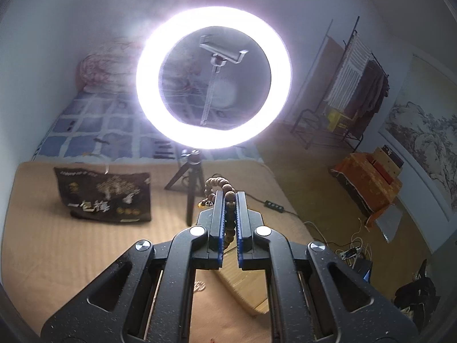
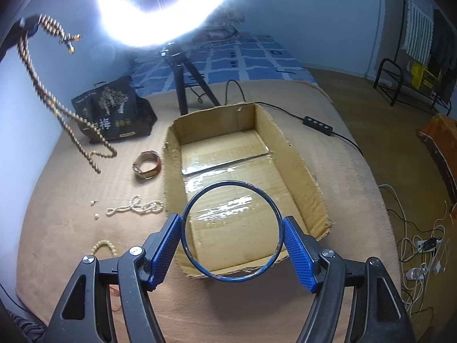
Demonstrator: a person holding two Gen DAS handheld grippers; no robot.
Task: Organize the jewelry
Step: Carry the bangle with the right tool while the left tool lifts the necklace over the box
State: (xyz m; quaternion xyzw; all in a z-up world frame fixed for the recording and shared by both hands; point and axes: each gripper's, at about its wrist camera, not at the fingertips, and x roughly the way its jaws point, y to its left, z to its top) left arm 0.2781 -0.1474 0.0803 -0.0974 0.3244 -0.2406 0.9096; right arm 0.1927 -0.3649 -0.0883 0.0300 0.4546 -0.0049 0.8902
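My left gripper [image 1: 229, 197] is shut on a brown wooden bead necklace [image 1: 221, 184], held high in the air. In the right wrist view the necklace [image 2: 45, 85] hangs in a long strand from the left gripper [image 2: 28, 24] at the upper left. My right gripper [image 2: 232, 228] is shut on a dark blue bangle [image 2: 188, 253], held across its width just above the near end of an open cardboard box [image 2: 308, 177]. On the tan mat lie a brown leather watch [image 2: 147, 164], a pearl necklace [image 2: 137, 206], a small bead bracelet [image 2: 104, 247] and two loose pearls [image 2: 96, 215].
A lit ring light [image 1: 212, 78] on a black tripod [image 2: 185, 83] stands behind the box. A black snack bag [image 2: 114, 111] lies at the mat's far left. A cable with a switch [image 2: 318, 121] runs right of the box. Wires [image 2: 420, 245] lie on the floor.
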